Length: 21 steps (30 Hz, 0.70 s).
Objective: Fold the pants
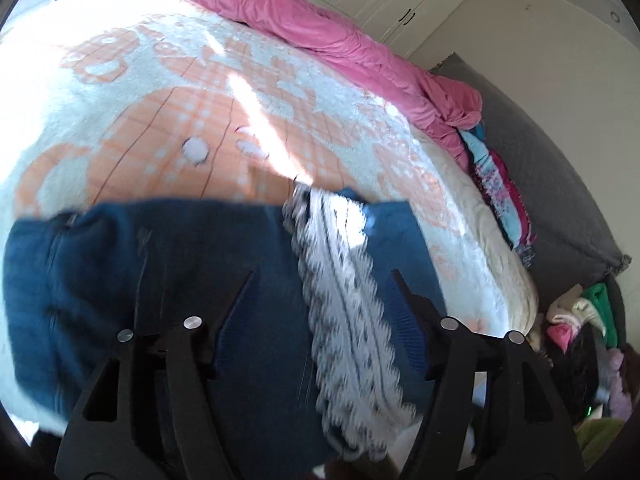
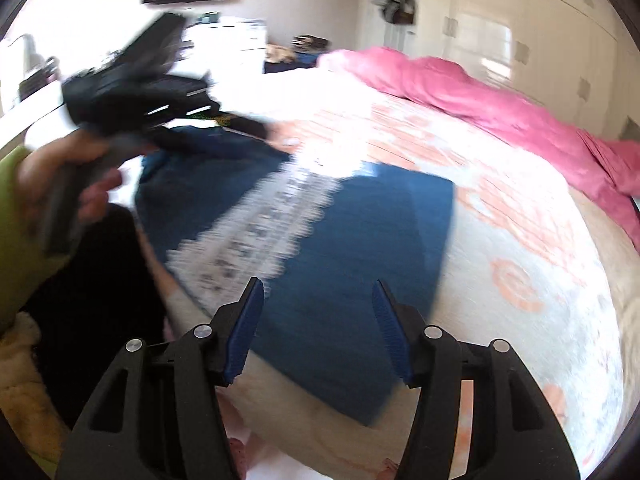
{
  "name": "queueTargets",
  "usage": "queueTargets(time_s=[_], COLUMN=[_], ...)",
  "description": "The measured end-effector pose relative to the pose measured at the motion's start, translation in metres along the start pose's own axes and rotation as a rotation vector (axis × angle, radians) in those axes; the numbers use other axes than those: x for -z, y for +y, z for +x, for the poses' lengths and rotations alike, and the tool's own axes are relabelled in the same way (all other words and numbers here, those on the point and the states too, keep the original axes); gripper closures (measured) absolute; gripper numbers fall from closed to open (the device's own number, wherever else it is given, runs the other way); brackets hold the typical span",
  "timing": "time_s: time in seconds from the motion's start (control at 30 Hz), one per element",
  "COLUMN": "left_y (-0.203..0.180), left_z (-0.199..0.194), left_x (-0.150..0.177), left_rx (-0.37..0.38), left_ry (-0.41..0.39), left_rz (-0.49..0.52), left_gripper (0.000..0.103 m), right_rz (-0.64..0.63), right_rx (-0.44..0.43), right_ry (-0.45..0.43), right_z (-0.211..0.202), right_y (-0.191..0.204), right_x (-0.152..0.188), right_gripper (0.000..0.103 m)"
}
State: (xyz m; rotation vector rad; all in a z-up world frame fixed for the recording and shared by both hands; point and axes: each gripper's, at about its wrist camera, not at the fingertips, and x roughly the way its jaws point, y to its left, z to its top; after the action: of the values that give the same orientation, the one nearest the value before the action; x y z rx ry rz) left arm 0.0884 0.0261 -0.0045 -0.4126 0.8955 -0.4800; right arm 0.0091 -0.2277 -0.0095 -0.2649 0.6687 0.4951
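Left wrist view: left hand-held gripper released, jaws spread above the blue pants lying just ahead on the bed; loose fold may slump.
Right wrist view: right hand-held gripper released over the pants' near edge; a careless regrasp could drag layers askew.

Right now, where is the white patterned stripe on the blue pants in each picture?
Left wrist view: the white patterned stripe runs down the blue pants from centre to the bottom, between the open left claw fingers.
Right wrist view: the stripe slants across the pants, left of centre.
Shared landmark: the pink quilt at the bed's far edge.
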Motion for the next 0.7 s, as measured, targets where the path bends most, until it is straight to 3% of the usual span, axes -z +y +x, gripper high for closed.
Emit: queueTargets(time_s=[0.17,0.27,0.53,0.7], left_y=[-0.013,-0.034,-0.056,-0.052], left_z=[-0.014,-0.01,0.026,0.027], left_x=[0.03,0.046,0.078,0.082], left_rx=[-0.048,-0.085,-0.305,-0.314], left_ry=[0.003,0.036,0.132,0.119], left_rz=[0.04,0.13,0.35,0.369], left_gripper=[0.036,0.031,0.027,0.023], right_rz=[0.048,0.042,0.029,0.073], right_rx=[0.009,0.009,0.057,0.032], right_ry=[0.034,0.058,0.093,0.092], right_z=[0.011,0.015,0.022,0.023], right_y=[-0.018,-0.015,-0.02,-0.027], right_x=[0.006,0.015,0.039,0.042], right_gripper=[0.048,0.048,0.047,0.046])
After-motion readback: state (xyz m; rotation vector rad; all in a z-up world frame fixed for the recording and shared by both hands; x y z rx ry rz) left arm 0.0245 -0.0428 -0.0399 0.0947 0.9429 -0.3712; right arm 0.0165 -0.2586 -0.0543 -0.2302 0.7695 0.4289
